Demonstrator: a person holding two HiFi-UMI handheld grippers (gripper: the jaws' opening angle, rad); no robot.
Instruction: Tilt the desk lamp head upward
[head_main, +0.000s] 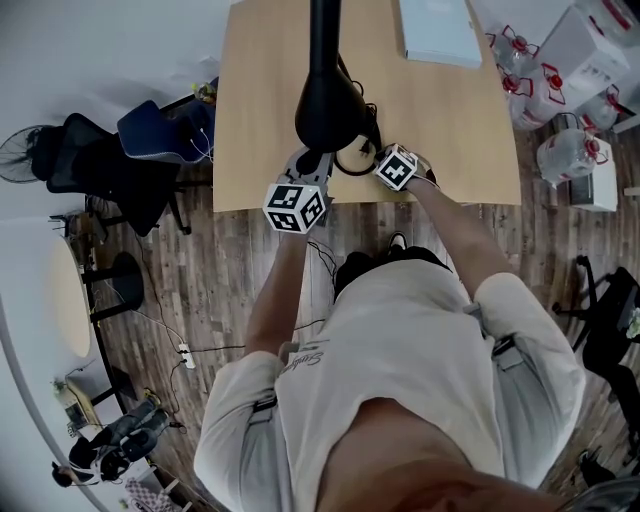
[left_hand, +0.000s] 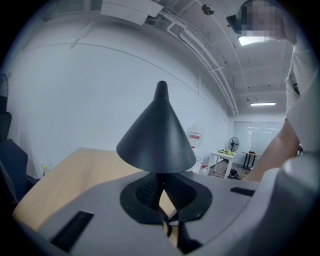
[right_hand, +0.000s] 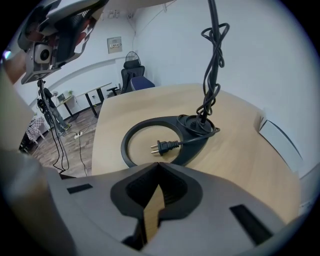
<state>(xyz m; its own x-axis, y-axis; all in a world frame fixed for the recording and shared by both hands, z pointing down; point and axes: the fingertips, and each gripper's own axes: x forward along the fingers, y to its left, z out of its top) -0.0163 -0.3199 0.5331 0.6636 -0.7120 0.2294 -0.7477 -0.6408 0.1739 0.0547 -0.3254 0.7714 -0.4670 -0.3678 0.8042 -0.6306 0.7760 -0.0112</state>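
My left gripper (left_hand: 161, 175) has its 2 fingers pressed together at the tips with nothing between them. The lamp head (left_hand: 157, 137), a dark cone with its wide rim downward, sits right above and just beyond those tips; I cannot tell whether they touch the rim's underside. My right gripper (right_hand: 159, 167) is likewise closed on nothing and held low over the desk (right_hand: 240, 150). The lamp base (right_hand: 131, 131), a black ring, lies just ahead of its fingers, with the loose plug (right_hand: 162, 146) in the ring's opening and the cord (right_hand: 212, 55) winding up the stem beyond. I judge the tilt hardly begun, since the cone hangs mouth-down. To do it well, I would use the joined left tips as 1 blunt pusher under the near rim. I would lift in a slow arc about whatever joint carries the head, not straight up, so the stem does not lean. The right fingers would do best pressed down on the ring ahead of them, clear of the plug, since a light base could slide or tip.
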